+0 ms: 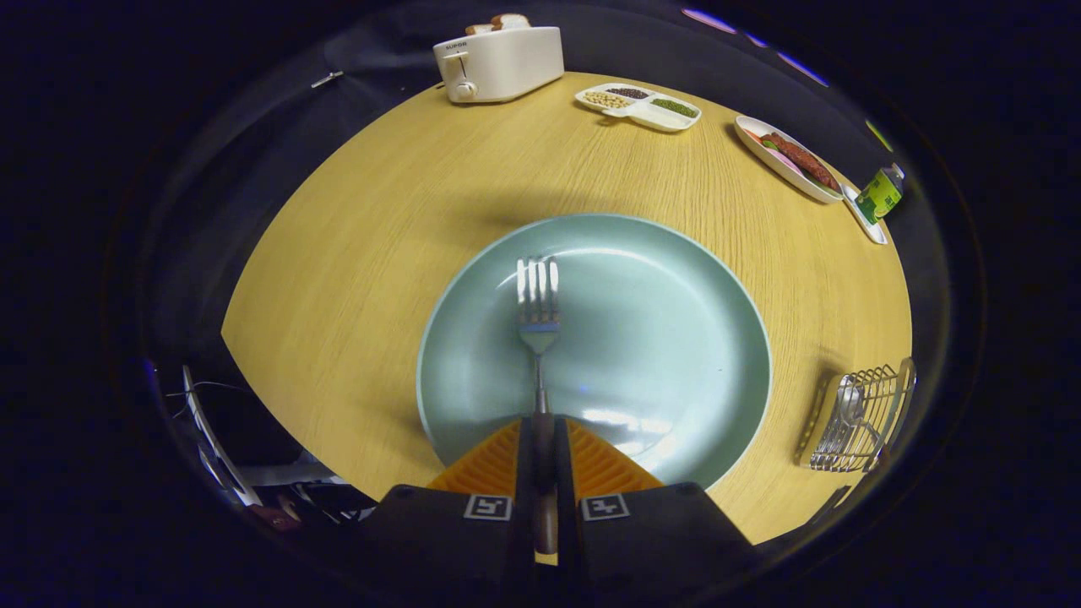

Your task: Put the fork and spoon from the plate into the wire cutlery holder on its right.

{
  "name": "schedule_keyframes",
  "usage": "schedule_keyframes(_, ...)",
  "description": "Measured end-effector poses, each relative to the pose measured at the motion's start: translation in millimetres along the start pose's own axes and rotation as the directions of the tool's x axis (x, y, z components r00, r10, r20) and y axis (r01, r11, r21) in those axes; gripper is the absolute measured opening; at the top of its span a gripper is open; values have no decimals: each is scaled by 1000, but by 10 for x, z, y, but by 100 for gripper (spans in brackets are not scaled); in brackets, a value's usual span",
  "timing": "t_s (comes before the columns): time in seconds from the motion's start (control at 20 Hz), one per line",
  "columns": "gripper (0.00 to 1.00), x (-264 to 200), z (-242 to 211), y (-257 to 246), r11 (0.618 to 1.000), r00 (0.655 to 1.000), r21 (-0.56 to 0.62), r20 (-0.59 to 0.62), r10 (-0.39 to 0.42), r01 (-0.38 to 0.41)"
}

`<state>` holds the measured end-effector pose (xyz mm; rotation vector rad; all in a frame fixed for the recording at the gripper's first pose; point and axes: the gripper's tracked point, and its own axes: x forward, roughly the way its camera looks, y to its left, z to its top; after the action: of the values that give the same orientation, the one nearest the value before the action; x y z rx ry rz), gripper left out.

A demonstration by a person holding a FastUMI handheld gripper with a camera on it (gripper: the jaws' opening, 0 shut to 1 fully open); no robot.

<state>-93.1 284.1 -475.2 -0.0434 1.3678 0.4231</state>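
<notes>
Plate [659, 338] pale green, plain. Fork [538, 304] silver w/ dark brown handle. Table [380, 253] light wood grain. Toaster [498, 61] cream. Wire cutlery holder [866, 418] silver. Can [880, 194] green.

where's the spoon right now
The spoon already sits in the wire holder on the table, right of the plate; the claw is shut on the fork.

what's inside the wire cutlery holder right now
A spoon lies inside the wire cutlery holder; its handle is hard to make out through the wires. The fork is not there: the gripper is shut on its handle, over the plate.
</notes>
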Motion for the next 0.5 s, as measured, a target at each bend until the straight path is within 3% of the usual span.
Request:
schedule_keyframes(0.1, 10, 1, -11, -20, 1000, 1000, -7, 2, 12, -12)
schedule_keyframes(0.25, 10, -107, 36, -18, 999, 999, 6, 26, 46, -46)
schedule_keyframes(0.5, 10, -644, 69, -265, 996, 994, -2, 57, 92, -92)
